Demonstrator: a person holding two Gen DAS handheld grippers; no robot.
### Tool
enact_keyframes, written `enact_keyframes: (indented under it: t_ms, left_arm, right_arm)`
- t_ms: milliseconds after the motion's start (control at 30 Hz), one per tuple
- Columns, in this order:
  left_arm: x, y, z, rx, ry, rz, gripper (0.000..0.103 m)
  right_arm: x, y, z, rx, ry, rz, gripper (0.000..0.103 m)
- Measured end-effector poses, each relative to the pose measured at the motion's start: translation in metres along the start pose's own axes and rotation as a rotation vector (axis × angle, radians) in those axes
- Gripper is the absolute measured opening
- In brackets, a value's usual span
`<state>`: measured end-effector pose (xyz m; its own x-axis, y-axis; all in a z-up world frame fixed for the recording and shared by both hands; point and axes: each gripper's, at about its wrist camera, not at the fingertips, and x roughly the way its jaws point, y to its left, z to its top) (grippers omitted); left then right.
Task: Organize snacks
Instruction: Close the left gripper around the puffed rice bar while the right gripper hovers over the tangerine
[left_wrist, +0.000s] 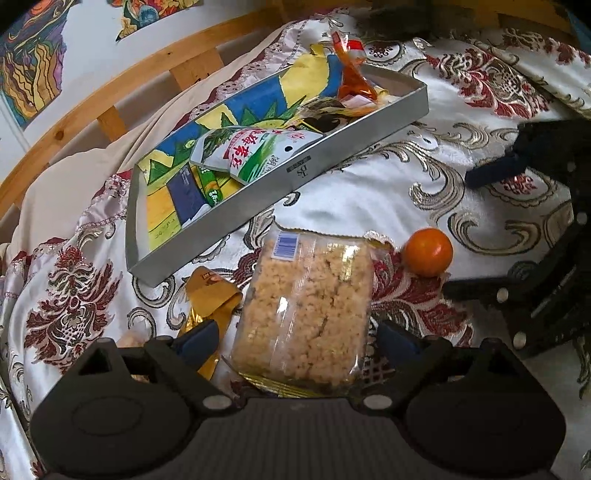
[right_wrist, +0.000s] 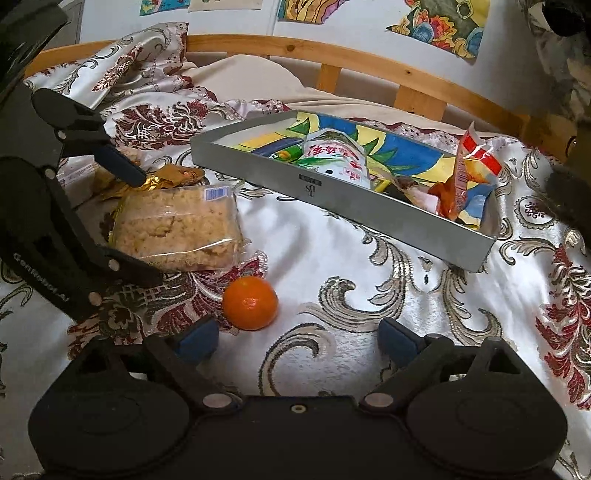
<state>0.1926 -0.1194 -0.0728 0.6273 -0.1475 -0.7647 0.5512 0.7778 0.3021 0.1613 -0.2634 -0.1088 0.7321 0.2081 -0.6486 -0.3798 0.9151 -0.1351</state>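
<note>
Snacks lie on a flowery bed cover (right_wrist: 332, 258). A grey tray (left_wrist: 236, 225) sits on it and holds a white and green bag (left_wrist: 255, 151), an orange wrapper (left_wrist: 351, 74) and some other packs. In front of the tray lies a clear pack of crumbly cake (left_wrist: 306, 310). A gold wrapper (left_wrist: 210, 295) lies just beside it. An orange (right_wrist: 250, 303) rests near the cake pack, on the cover.

The left gripper (left_wrist: 299, 343) is wide, with the cake pack between its fingers, but they do not squeeze it. The right gripper (right_wrist: 295, 341) is wide too and holds nothing. The orange sits just beside its left finger (right_wrist: 195, 339).
</note>
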Motion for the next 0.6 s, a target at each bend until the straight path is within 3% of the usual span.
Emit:
enact_keyframes:
  t_ms: [200,300,400,600]
  left_arm:
    - [0.01,0.004,0.003,-0.001,0.042,-0.022,0.095]
    - [0.017,0.019,0.0,-0.161,0.079,-0.074,0.095]
    - [0.017,0.028,0.0,-0.253,0.076,-0.094,0.094]
    - [0.016,0.018,0.005,-0.212,0.094,-0.066,0.086]
  right_arm:
    - [0.001,0.001,-0.001,-0.001,-0.006,0.016,0.088]
    - [0.001,0.003,0.0,-0.009,-0.009,0.023,0.085]
    - [0.001,0.002,0.0,-0.009,-0.011,0.034,0.082]
    - [0.004,0.0,0.002,0.031,-0.027,0.077,0.075]
